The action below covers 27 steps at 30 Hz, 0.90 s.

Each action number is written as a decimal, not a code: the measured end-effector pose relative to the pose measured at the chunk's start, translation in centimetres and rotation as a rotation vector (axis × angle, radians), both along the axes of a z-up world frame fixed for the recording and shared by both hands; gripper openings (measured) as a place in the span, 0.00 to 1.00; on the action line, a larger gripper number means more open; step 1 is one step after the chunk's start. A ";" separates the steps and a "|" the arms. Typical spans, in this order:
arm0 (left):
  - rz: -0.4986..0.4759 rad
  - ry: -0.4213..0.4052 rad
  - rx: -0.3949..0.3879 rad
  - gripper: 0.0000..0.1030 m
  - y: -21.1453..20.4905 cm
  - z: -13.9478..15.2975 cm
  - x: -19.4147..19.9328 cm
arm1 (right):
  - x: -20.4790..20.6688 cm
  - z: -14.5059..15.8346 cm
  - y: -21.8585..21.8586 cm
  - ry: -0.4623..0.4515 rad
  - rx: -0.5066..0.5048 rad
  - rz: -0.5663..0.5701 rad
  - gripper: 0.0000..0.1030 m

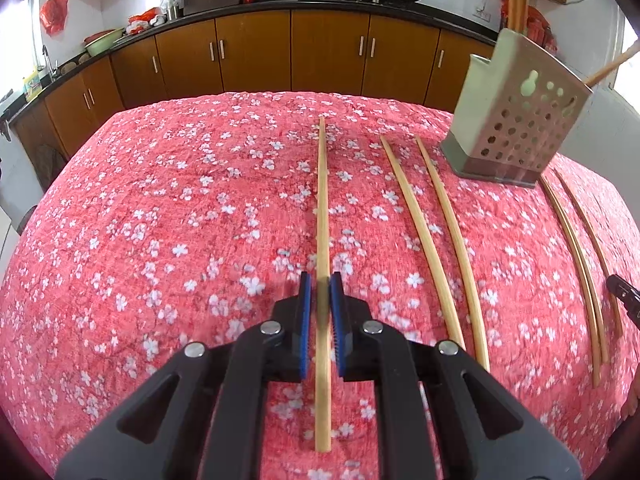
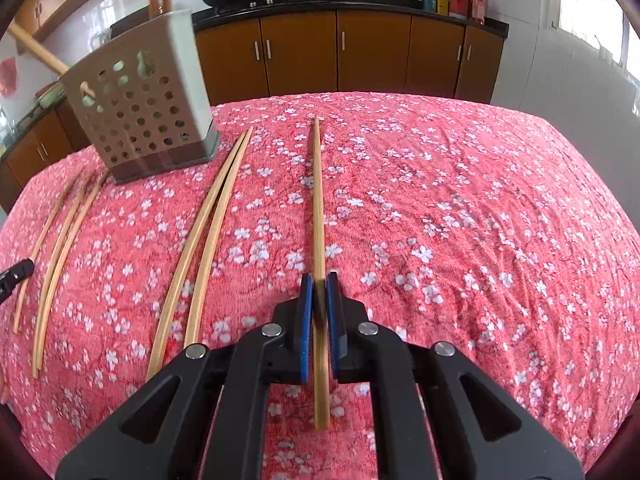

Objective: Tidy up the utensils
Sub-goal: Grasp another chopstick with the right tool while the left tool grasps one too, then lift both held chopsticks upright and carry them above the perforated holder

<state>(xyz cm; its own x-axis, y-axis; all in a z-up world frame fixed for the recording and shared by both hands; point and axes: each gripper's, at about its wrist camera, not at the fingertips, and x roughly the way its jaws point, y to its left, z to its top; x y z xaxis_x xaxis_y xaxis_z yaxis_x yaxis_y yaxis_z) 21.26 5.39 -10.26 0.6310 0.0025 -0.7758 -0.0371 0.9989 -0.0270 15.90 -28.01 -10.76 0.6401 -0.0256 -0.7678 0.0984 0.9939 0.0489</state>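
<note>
Left wrist view: the left gripper [image 1: 320, 300] has its blue-padded jaws pinched on a long pale wooden chopstick [image 1: 322, 208], whose far length runs over the pink flowered tablecloth [image 1: 160, 220]. Two more chopsticks [image 1: 432, 224] lie to its right, and the beige perforated plastic utensil holder [image 1: 516, 128] stands beyond them.

Right wrist view: the right gripper [image 2: 319, 300] is likewise clamped on its own wooden chopstick [image 2: 317, 200], with a loose pair [image 2: 208, 232] to its left. These sticks look light, stiff and smooth; a grip near the thick end should resist twisting
</note>
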 end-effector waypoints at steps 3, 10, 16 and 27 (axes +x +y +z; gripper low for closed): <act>-0.007 0.001 -0.002 0.12 0.0 0.0 -0.7 | -0.1 0.1 -0.2 0.000 0.016 -0.002 0.08; -0.006 0.002 -0.012 0.12 0.0 0.0 -1.5 | -0.1 0.2 -0.2 0.001 0.019 -0.003 0.08; 0.001 0.003 -0.013 0.12 0.2 0.0 -1.8 | -0.2 0.3 -0.3 0.002 0.021 -0.002 0.08; 0.006 -0.037 -0.015 0.08 0.6 3.1 -2.4 | -2.6 5.2 -1.3 -0.160 0.050 -0.018 0.07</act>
<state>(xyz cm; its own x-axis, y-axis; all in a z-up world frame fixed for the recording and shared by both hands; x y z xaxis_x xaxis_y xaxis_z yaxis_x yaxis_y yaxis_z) 18.89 5.99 -7.14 0.6593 -0.0055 -0.7519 -0.0415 0.9982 -0.0437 13.28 -29.33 -5.55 0.7538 -0.0024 -0.6571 0.1033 0.9880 0.1149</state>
